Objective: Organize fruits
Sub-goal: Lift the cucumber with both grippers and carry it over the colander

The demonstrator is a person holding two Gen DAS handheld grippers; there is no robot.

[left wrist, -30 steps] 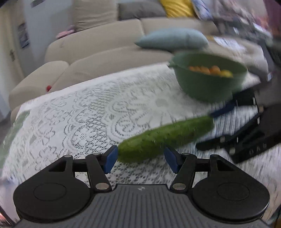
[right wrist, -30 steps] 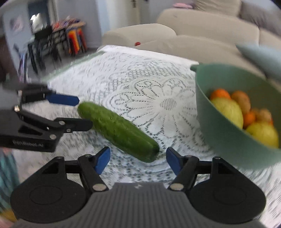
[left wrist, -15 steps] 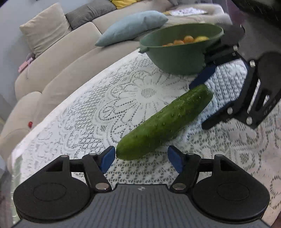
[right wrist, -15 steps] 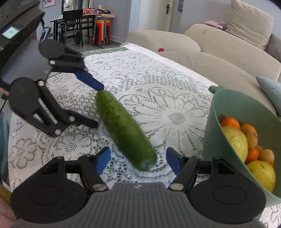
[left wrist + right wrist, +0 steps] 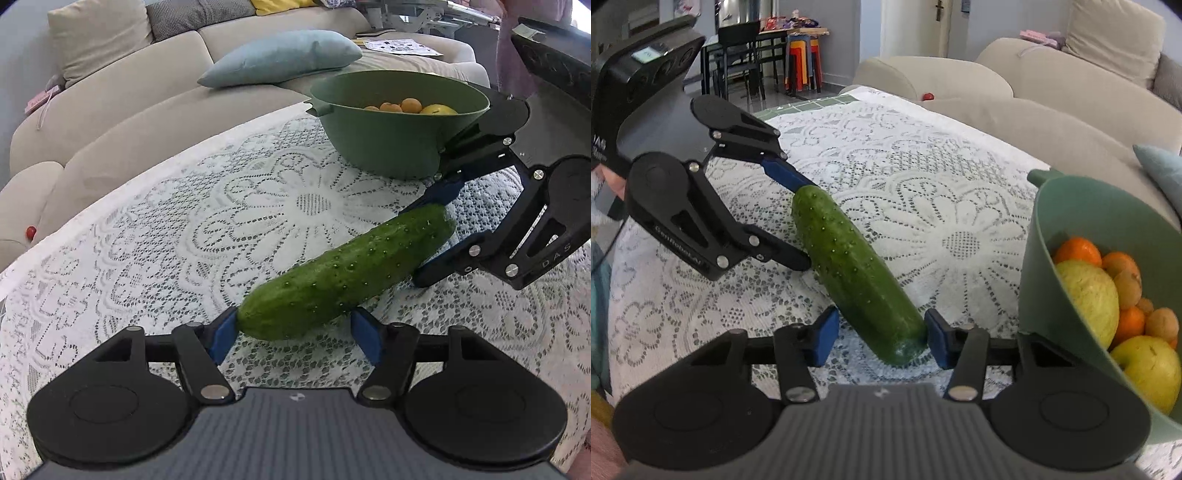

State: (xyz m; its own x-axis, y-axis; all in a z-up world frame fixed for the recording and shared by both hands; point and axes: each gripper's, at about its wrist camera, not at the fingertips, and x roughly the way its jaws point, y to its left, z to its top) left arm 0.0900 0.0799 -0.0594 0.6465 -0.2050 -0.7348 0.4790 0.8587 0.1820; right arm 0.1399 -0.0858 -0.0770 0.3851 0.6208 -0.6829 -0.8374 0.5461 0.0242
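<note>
A long green cucumber (image 5: 351, 273) lies on the white lace tablecloth (image 5: 184, 229); it also shows in the right wrist view (image 5: 857, 273). My left gripper (image 5: 295, 334) is open with its blue pads on either side of one end. My right gripper (image 5: 879, 338) is open around the other end, one pad close to the skin. Each gripper shows in the other's view: the right gripper (image 5: 439, 236) and the left gripper (image 5: 798, 218). A green bowl (image 5: 391, 147) holds oranges and apples (image 5: 1086, 299).
A beige sofa (image 5: 110, 122) with a blue cushion (image 5: 280, 59) runs behind the table. A small red object (image 5: 30, 231) lies on the sofa seat. A dining table with chairs and stacked stools (image 5: 801, 62) stands far off.
Both grippers have moved in along the cucumber, so each end now sits between a pair of pads. The jaws have narrowed a little around it.
</note>
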